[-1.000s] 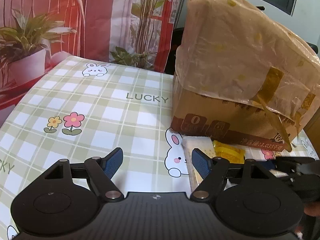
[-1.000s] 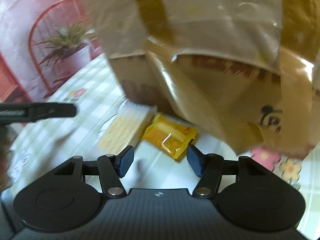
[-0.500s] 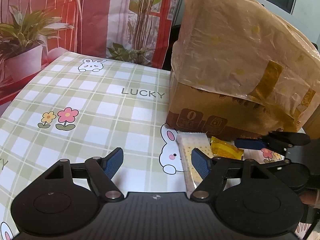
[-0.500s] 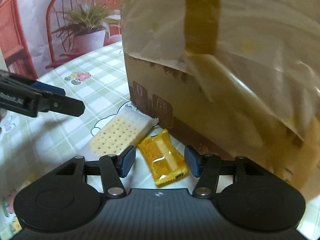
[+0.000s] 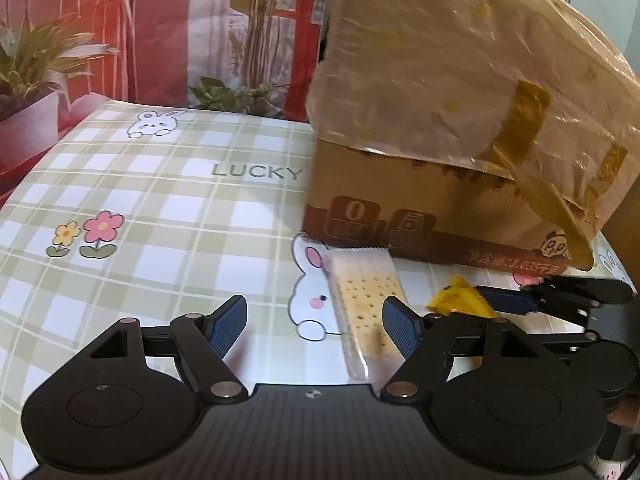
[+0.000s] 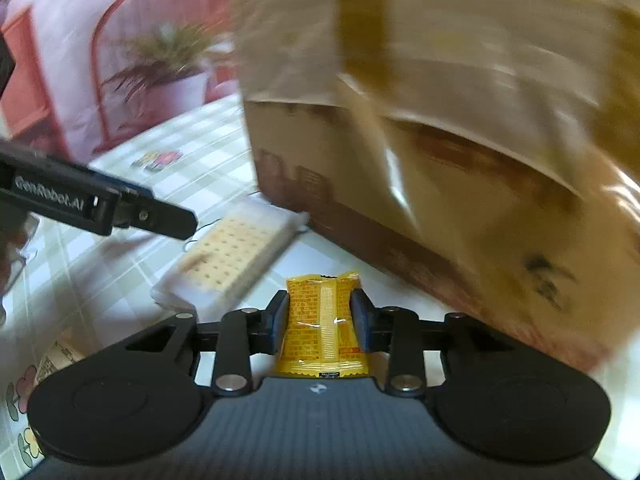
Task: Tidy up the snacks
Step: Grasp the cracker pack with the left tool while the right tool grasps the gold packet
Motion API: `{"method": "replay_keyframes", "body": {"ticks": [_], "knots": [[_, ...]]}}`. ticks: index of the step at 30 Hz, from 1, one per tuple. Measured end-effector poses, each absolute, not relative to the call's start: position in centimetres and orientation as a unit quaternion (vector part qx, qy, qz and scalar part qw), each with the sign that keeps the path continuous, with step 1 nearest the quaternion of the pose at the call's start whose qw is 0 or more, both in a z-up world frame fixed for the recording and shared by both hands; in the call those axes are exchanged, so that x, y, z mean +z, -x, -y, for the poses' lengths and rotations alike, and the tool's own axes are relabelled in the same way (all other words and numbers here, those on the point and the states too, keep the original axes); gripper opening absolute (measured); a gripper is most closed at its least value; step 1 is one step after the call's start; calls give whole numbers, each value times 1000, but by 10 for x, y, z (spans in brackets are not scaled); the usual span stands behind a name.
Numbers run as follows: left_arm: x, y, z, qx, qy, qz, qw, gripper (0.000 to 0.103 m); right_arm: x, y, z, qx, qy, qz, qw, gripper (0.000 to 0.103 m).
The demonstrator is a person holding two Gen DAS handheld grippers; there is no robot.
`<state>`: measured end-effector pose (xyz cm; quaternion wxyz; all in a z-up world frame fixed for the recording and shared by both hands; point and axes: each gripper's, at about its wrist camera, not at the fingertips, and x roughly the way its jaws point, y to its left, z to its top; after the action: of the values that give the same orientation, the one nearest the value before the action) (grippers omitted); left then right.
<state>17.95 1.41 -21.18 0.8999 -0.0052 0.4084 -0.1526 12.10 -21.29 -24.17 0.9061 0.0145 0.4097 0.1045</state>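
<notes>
Left wrist view: your left gripper (image 5: 314, 322) hangs wide and empty over the bench (image 5: 168, 216), the cracker pack (image 5: 362, 312) lying by its right finger. Right wrist view: your right gripper (image 6: 320, 322) is closing, pads pinching the yellow snack packet (image 6: 322, 320) beside the cardboard box (image 6: 420, 168).

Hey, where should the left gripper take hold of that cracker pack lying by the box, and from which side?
Grip the cracker pack across its narrow width, near the middle, coming down from above. It lies flat on the table, long and thin, with its far end close to the box, so only the two long edges are free. The left gripper is open beside it and would likely need shifting right to straddle it.
</notes>
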Motion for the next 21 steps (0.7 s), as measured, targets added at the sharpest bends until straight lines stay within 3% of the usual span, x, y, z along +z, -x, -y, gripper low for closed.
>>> {"method": "replay_keyframes", "body": {"ticks": [7, 21], "knots": [[-221, -186, 8, -163, -23, -418, 893, 78, -236, -83, 237, 46, -78, -367, 926, 35], [-236, -194, 36, -138, -64, -425, 892, 76, -235, -69, 230, 74, -59, -341, 935, 35]]}}
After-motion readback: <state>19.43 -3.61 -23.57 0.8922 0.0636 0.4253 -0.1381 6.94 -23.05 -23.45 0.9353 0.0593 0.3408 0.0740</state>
